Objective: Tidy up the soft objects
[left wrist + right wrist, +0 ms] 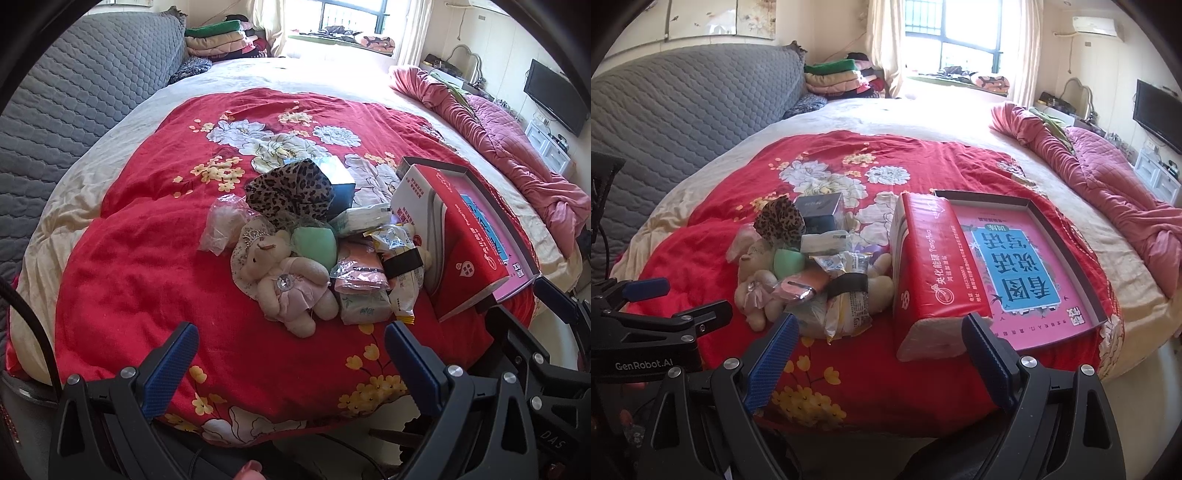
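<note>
A heap of soft things lies on the red floral quilt [147, 266]: a cream teddy bear [288, 284] [757, 291], a leopard-print cloth [291, 192] [781, 218], a green pad [316, 242], pink and white packets [360, 280] and a snack bag [400, 266]. A red tissue pack [923, 266] [465, 251] leans on a pink box lid [1027, 266]. My left gripper [291, 363] is open and empty, just short of the bear. My right gripper [881, 354] is open and empty, in front of the tissue pack.
A dark box [820, 212] sits behind the heap. A grey quilted headboard [74, 96] runs along the left. A pink duvet [1108, 177] is bunched at the right. Folded blankets [838, 77] are stacked by the window.
</note>
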`<state>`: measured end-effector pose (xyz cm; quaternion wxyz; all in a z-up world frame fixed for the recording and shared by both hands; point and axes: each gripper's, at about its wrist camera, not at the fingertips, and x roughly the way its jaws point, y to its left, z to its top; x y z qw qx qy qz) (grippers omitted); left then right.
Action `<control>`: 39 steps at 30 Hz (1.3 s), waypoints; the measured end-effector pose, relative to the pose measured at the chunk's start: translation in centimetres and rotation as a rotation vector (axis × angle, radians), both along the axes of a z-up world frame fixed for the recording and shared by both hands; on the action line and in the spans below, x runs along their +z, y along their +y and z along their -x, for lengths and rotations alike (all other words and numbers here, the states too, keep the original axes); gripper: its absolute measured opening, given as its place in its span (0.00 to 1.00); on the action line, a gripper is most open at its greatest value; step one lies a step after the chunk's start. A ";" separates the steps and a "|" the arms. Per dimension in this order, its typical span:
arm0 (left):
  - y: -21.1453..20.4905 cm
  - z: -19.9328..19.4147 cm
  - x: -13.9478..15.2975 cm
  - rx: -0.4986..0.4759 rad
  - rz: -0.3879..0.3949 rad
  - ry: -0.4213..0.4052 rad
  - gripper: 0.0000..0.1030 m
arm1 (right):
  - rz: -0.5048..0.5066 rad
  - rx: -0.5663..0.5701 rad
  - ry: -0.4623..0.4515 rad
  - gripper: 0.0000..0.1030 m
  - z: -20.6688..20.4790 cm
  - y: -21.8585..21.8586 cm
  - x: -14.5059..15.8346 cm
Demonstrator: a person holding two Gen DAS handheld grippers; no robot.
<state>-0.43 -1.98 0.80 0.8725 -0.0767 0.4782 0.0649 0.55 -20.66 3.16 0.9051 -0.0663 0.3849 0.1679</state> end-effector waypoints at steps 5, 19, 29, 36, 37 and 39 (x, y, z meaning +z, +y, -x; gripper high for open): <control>0.1 0.1 0.0 0.005 0.004 -0.003 0.98 | -0.001 0.003 -0.004 0.88 0.0 0.2 0.0; 0.5 -0.1 -0.4 0.009 0.029 0.008 0.98 | -0.006 0.006 0.007 0.88 0.0 0.2 -0.4; 2.5 -0.2 -1.0 0.049 0.087 0.007 0.98 | -0.002 0.041 -0.008 0.88 -0.3 1.2 -0.6; 4.7 -0.7 -1.7 0.088 0.113 0.004 0.98 | 0.030 0.093 -0.022 0.88 -1.1 3.4 -1.1; 5.0 -0.8 -1.7 0.094 0.117 0.002 0.98 | 0.034 0.096 -0.022 0.88 -1.4 3.6 -1.1; 5.8 -1.1 -1.9 0.103 0.117 -0.002 0.98 | 0.052 0.107 -0.019 0.88 -1.9 4.3 -1.3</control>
